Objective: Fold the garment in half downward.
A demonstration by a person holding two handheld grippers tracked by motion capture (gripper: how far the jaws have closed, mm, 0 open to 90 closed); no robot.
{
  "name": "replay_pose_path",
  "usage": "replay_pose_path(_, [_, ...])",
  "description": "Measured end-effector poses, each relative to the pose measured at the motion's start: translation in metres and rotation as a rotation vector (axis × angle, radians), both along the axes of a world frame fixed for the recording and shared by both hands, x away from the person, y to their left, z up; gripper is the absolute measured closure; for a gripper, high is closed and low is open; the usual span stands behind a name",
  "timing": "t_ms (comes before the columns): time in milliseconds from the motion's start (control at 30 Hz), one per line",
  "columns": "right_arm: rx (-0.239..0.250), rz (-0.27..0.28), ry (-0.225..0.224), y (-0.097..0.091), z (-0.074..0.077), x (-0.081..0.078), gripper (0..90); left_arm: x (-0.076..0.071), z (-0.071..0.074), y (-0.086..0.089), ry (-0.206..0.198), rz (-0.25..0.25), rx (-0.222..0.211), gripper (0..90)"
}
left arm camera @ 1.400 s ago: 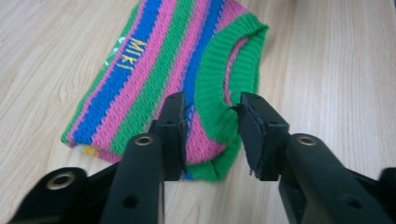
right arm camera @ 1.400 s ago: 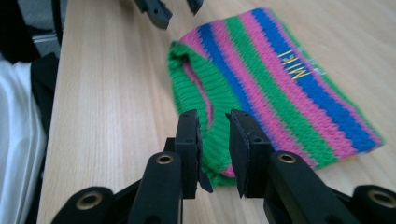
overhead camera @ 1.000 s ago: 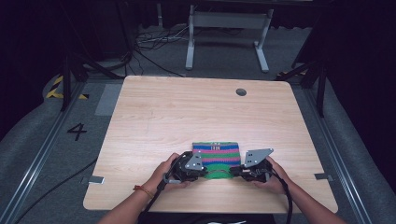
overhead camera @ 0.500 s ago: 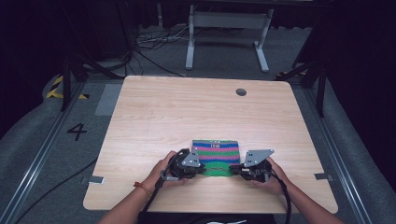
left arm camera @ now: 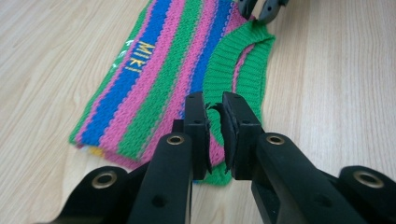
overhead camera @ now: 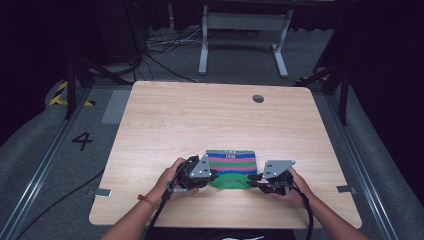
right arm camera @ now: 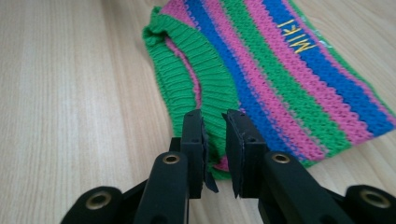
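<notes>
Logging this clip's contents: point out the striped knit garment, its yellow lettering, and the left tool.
striped knit garment (overhead camera: 231, 162), high view, on its striped middle.
yellow lettering (right arm camera: 296, 35), right gripper view, mid-word on the blue stripe.
left tool (left arm camera: 214, 116), left gripper view, between its tips, over the green ribbed edge.

Over the last second the left gripper (overhead camera: 212, 176) has drawn slightly toward the table's near edge along the striped knit's (overhead camera: 231, 161) left end. The right gripper (overhead camera: 254, 178) has shifted marginally. The green ribbed edge (overhead camera: 227, 182) now lies slightly flatter.
</notes>
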State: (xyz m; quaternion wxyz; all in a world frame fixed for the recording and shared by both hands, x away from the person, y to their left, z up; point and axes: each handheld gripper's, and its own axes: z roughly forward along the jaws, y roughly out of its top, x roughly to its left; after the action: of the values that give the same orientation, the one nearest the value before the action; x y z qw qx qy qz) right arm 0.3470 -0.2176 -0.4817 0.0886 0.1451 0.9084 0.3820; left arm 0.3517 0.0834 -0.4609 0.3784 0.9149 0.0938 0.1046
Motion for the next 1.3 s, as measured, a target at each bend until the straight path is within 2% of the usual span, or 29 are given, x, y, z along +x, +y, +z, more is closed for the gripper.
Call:
replay_pose_path(100, [0.002,-0.003,0.002,0.000,0.003,0.001,77.1,0.000,0.001,0.004,-0.002,0.009,0.020,79.0])
replay_pose_path(300, [0.000,-0.015,-0.029,-0.005,0.016,0.001,75.7,0.000,0.003,0.017,-0.006,0.032,0.047,76.0])
replay_pose_path(533, [-0.041,-0.039,-0.060,-0.017,0.024,0.001,69.1,0.000,0.006,0.042,-0.006,0.078,0.080,68.6])
replay_pose_path(733, [-0.054,-0.105,-0.074,-0.038,0.027,0.000,56.8,-0.003,0.006,0.066,-0.012,0.140,0.118,55.2])
replay_pose_path(833, [-0.061,-0.130,-0.072,-0.048,0.027,-0.002,50.3,-0.005,0.005,0.075,0.002,0.158,0.131,46.3])
replay_pose_path(967, [-0.073,-0.183,-0.076,-0.067,0.025,-0.004,41.8,-0.009,0.002,0.090,0.005,0.221,0.137,33.3])
replay_pose_path(1000, [-0.074,-0.190,-0.081,-0.070,0.025,-0.005,40.5,-0.010,0.001,0.094,0.006,0.241,0.140,31.4])
replay_pose_path(1167, [-0.084,-0.244,-0.091,-0.088,0.021,-0.009,34.2,-0.017,-0.002,0.111,0.008,0.261,0.137,25.6])
replay_pose_path(1233, [-0.096,-0.261,-0.088,-0.096,0.018,-0.011,32.8,-0.020,-0.004,0.121,0.027,0.273,0.125,21.4])
replay_pose_path(1300, [-0.109,-0.285,-0.082,-0.103,0.014,-0.015,30.8,-0.023,-0.008,0.131,0.030,0.288,0.138,20.3])
